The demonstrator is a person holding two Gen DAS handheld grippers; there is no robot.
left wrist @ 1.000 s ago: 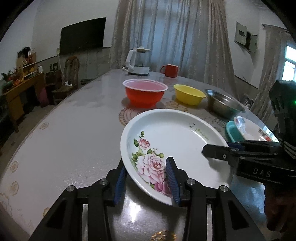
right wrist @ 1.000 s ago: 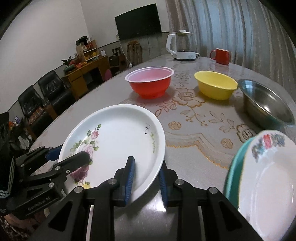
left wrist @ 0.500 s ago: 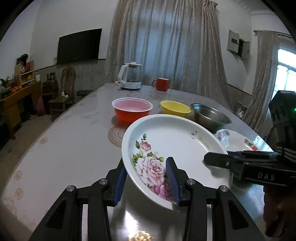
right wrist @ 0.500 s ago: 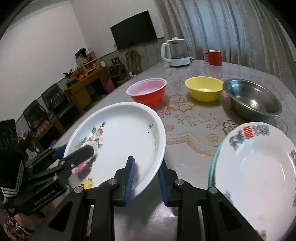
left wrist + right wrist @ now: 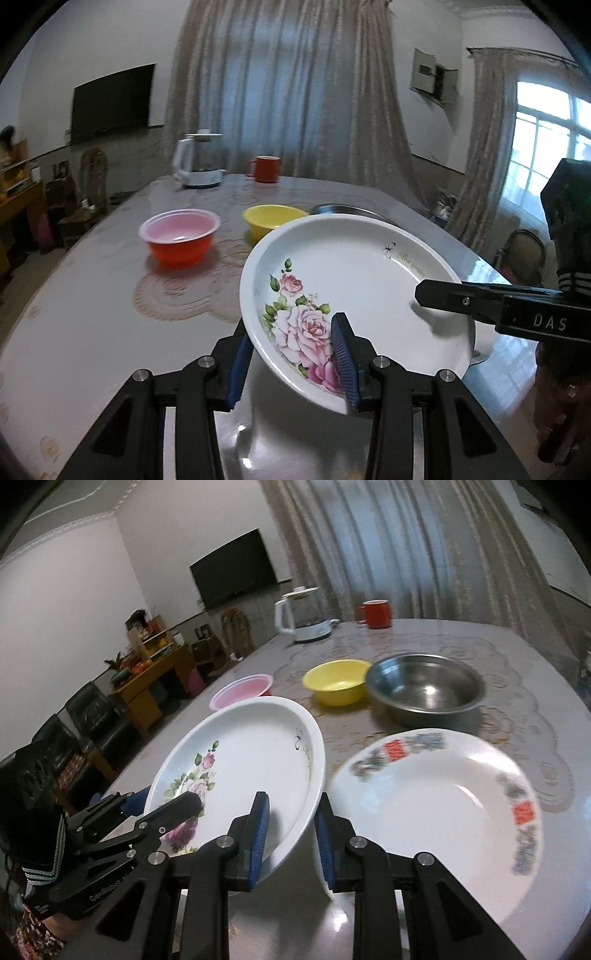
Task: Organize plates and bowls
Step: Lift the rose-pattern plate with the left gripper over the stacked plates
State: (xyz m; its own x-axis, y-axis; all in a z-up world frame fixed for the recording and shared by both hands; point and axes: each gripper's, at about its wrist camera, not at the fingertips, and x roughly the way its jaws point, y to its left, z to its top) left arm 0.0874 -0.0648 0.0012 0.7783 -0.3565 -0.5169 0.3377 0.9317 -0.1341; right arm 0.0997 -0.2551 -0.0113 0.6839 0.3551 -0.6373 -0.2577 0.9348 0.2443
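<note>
A white plate with pink roses [image 5: 354, 288] hangs above the table, tilted, held by both grippers. My left gripper [image 5: 291, 343] is shut on its near rim by the rose print. My right gripper [image 5: 291, 819] is shut on the opposite rim; one of its black fingers [image 5: 443, 297] lies across the plate's inside in the left wrist view. In the right wrist view the rose plate [image 5: 251, 753] sits left of a white plate with red and blue decoration [image 5: 436, 805], which rests on the table. A red bowl [image 5: 181, 240], a yellow bowl [image 5: 338, 681] and a steel bowl [image 5: 424, 690] stand farther back.
A white kettle [image 5: 199, 166] and a red mug [image 5: 265, 169] stand at the far end of the oval table [image 5: 92, 295]. Beyond the table's left edge are dark chairs [image 5: 88, 716] and a wooden cabinet. Curtains hang behind the table.
Both grippers have lifted the rose plate off the table and carried it rightward. The decorated plate has come further into the right wrist view, and the bowls sit lower and farther off.
</note>
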